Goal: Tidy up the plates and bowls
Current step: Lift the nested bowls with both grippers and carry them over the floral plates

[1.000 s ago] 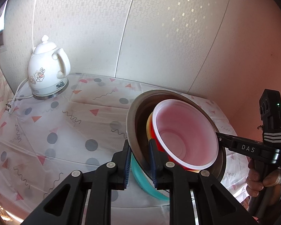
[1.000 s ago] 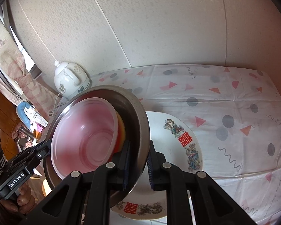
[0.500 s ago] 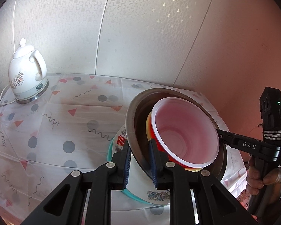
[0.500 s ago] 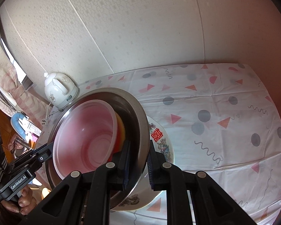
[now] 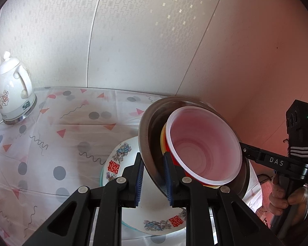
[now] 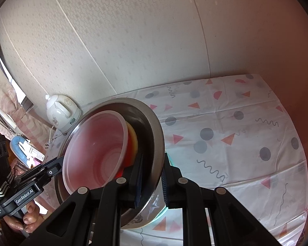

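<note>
A steel bowl (image 5: 148, 127) holds a nested stack: a yellow bowl (image 5: 162, 137), a red one, and a translucent pink plastic bowl (image 5: 203, 149) on top. My left gripper (image 5: 153, 176) is shut on the steel bowl's near rim. My right gripper (image 6: 152, 178) is shut on the opposite rim of the steel bowl (image 6: 154, 127). Both hold it tilted above a white patterned plate (image 5: 121, 160) that lies on a teal plate on the table. In the right wrist view the pink bowl (image 6: 94, 151) fills the steel bowl.
A white kettle (image 5: 12, 96) stands at the table's back left by the wall; it also shows in the right wrist view (image 6: 61, 112). The patterned tablecloth (image 6: 236, 133) covers the round table. Walls close the back and right side.
Both grippers have carried the steel bowl stack rightward and toward the near edge; the patterned plate now shows more fully beneath it. The grips are unchanged.
</note>
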Available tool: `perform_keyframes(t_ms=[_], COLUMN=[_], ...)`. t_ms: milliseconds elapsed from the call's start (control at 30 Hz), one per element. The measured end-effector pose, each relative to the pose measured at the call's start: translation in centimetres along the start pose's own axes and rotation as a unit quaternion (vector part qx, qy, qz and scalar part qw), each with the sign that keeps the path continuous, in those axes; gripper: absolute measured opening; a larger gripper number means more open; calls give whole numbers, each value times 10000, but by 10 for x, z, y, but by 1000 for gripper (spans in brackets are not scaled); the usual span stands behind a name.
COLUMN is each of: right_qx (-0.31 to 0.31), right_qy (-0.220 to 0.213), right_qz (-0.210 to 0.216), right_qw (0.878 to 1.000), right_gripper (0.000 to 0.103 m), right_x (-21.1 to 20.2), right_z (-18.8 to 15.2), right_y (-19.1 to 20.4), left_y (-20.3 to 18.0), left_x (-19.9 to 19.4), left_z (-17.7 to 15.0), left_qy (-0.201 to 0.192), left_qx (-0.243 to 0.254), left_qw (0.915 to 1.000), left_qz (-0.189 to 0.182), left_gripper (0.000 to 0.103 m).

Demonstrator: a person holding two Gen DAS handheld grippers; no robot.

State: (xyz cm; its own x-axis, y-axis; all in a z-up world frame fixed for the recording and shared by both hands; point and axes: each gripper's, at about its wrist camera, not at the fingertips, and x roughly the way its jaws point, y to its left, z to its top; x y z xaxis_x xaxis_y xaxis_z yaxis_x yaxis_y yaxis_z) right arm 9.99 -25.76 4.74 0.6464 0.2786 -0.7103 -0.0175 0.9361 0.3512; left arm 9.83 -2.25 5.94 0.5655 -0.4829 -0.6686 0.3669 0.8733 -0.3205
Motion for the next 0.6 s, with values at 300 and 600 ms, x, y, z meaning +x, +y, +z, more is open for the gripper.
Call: perform_keyframes(t_ms=[300, 600], right_qx=[-54, -107], right_qy=[368, 796], right_qz=[27, 18], right_qw=[9993, 9968], right_gripper=[16, 16], right_x=[27, 53], right_z=[-10, -25], right_y=[7, 10], left_y=[18, 35], left_x=[12, 23], left_z=[-17, -37], left_qy=[260, 526], left_qx=[-206, -383], left_qw=[9992, 9973], left_qz=[226, 352], left_gripper=[19, 19])
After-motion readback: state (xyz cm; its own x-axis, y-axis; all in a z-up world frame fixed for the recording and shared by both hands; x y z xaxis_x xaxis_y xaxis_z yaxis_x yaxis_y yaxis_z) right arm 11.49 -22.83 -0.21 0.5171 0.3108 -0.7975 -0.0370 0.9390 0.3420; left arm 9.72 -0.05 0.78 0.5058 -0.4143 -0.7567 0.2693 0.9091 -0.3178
